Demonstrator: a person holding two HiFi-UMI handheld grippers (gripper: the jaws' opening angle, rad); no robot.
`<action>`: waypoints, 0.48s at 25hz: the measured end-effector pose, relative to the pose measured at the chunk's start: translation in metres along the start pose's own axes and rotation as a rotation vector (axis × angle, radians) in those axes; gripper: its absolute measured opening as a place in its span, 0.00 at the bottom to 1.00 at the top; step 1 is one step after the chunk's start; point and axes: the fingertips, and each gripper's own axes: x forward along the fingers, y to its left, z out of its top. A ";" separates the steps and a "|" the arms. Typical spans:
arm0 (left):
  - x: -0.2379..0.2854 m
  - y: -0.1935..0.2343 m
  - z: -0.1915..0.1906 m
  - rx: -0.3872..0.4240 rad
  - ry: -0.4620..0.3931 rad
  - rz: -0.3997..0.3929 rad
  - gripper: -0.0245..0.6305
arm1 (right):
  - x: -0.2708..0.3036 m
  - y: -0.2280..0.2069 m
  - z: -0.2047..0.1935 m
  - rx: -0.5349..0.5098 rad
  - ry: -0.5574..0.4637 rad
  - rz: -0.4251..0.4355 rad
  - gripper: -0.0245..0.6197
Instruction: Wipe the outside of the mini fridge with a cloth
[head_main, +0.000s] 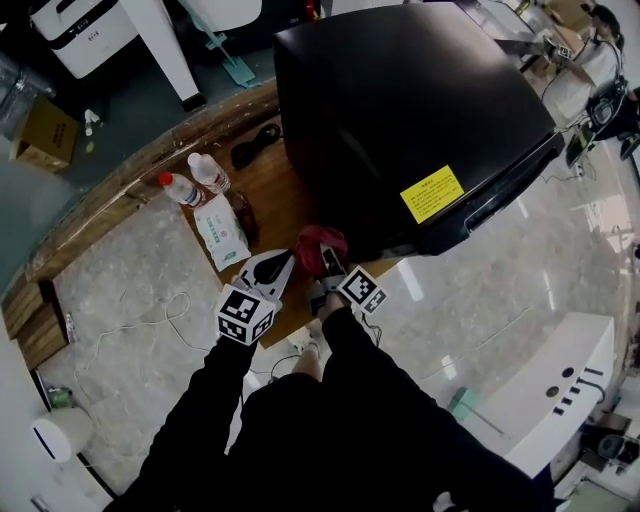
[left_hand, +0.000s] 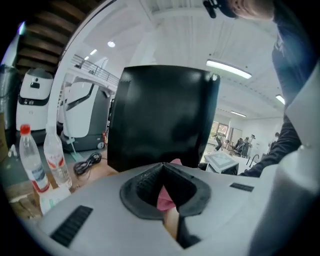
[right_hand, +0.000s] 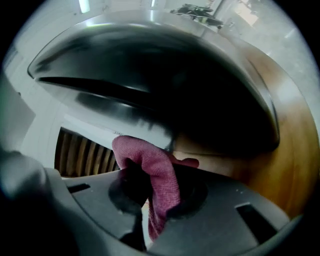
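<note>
red cloth (right_hand: 152, 165) is pinched in the right tongs (right_hand: 155, 182) near the mini fridge (head_main: 400, 110) corner; left tongs (left_hand: 162, 170) are seen closed on nothing, just beside it.

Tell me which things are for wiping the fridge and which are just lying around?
For the job: mini fridge; red cloth; left gripper and right gripper, both pinching the cloth.
Just lying about: red-capped water bottle; second water bottle; white packet; black cable; cardboard box.
</note>
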 end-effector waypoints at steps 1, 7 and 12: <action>-0.007 -0.007 0.015 0.023 -0.020 -0.011 0.05 | -0.006 0.023 0.002 -0.046 0.018 0.037 0.13; -0.060 -0.040 0.111 0.086 -0.172 -0.009 0.05 | -0.052 0.160 0.009 -0.437 0.116 0.255 0.13; -0.082 -0.065 0.159 0.073 -0.170 -0.035 0.05 | -0.092 0.257 0.008 -0.579 0.174 0.438 0.14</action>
